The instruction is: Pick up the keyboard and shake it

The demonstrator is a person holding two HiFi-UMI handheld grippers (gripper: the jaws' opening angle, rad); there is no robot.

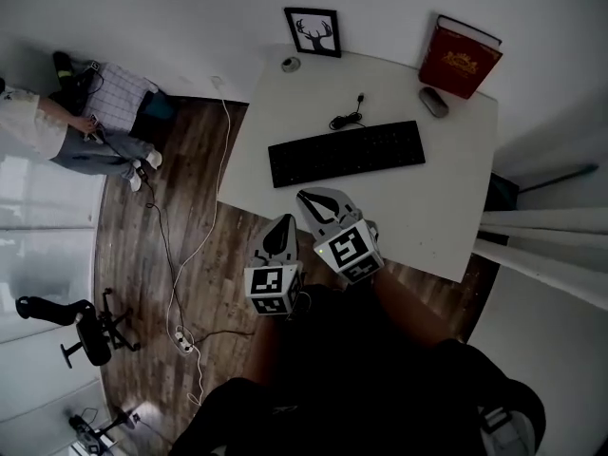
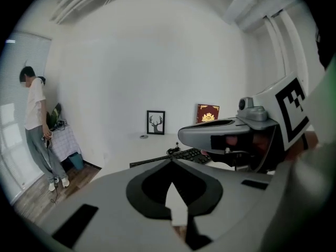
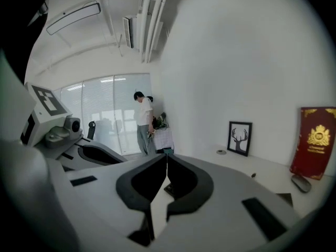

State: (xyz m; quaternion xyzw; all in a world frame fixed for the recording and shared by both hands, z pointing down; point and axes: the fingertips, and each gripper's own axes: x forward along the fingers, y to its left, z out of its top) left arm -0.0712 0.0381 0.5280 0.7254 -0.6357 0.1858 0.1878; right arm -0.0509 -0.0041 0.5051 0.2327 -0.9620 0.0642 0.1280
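The black keyboard (image 1: 347,153) lies flat across the middle of the white table (image 1: 456,198), its cable (image 1: 348,117) coiled behind it. Both grippers are shut and hold nothing. In the head view my left gripper (image 1: 281,221) hangs over the wooden floor just off the table's near edge. My right gripper (image 1: 307,197) reaches that edge, a short way in front of the keyboard's left end. The left gripper view shows its closed jaws (image 2: 170,163), the keyboard (image 2: 181,155) beyond them and the right gripper (image 2: 215,134) beside. The right gripper's tips (image 3: 166,159) meet in its own view.
A red book (image 1: 460,57) leans at the table's back right, with a mouse (image 1: 433,102) next to it. A framed deer picture (image 1: 313,32) and a small round object (image 1: 291,64) stand at the back left. A person (image 1: 57,126) is at the far left, and cables (image 1: 190,255) run over the floor.
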